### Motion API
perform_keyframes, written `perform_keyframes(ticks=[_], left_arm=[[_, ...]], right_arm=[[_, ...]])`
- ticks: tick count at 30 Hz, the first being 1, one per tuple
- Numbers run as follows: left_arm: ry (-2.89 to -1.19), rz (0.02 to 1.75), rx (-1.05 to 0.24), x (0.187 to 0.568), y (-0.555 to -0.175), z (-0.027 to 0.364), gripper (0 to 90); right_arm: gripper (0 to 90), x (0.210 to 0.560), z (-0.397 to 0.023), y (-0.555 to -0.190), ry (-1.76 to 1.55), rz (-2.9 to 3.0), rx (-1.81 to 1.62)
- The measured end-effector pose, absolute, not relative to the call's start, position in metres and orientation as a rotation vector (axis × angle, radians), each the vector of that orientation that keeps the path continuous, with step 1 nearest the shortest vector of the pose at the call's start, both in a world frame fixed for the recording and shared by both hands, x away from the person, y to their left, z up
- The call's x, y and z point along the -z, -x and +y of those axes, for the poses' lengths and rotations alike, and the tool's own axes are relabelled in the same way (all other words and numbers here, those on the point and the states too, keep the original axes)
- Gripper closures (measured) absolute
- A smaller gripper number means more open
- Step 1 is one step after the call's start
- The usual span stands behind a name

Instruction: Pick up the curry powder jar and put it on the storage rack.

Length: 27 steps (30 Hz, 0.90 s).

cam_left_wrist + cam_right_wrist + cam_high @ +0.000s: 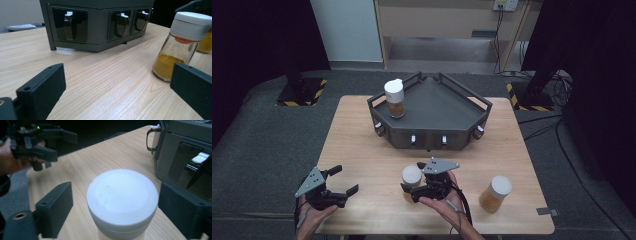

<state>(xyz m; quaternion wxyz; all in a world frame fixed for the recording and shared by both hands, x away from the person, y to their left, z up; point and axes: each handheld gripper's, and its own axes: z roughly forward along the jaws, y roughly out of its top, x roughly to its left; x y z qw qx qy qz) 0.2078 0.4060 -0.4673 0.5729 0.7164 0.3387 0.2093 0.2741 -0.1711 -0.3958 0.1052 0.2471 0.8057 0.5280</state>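
A spice jar (pixel 411 176) with a white lid and yellow powder stands near the table's front edge. My right gripper (pixel 412 177) is open around it; in the right gripper view the lid (pixel 122 195) sits between the two black jaws, a gap showing on the left side. My left gripper (pixel 345 179) is open over bare wood at the front left, nothing between its jaws (pixel 117 85). The same jar (pixel 178 47) stands just beyond the right jaw in the left gripper view. A second jar (pixel 495 193) stands at the front right, a third (pixel 394 97) on the dark rack (pixel 447 107).
The dark grey rack (pixel 100 22) takes up the back middle of the table, its front faces holding slots with white-tipped handles (pixel 197 160). The left gripper (pixel 37 145) and its hand lie far off in the right gripper view. Dark carpet surrounds the table.
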Motion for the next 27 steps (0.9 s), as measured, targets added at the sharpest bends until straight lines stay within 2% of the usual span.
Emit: perform_keyframes(ticks=[2, 4, 8, 19, 27], left_arm=[[-1.679, 0.794, -0.491, 0.467, -0.208, 0.406, 0.0], [-1.679, 0.794, -0.492, 0.467, -0.208, 0.406, 0.0], [-1.676, 0.796, -0.490, 0.468, -0.208, 0.406, 0.0], [-1.675, 0.795, -0.486, 0.468, -0.208, 0.407, 0.0], [-1.674, 0.796, -0.483, 0.468, -0.208, 0.407, 0.0]], right_arm=[[17.2, 0.400, -0.169, -0.275, -0.730, 2.383, -1.548], [24.5, 0.404, -0.167, -0.277, -0.729, 2.385, -1.543], [32.9, 0.409, -0.165, -0.275, -0.709, 2.369, -1.517], [33.3, 0.402, -0.165, -0.275, -0.703, 2.377, -1.500], [33.3, 0.378, -0.169, -0.280, -0.666, 2.386, -1.504]])
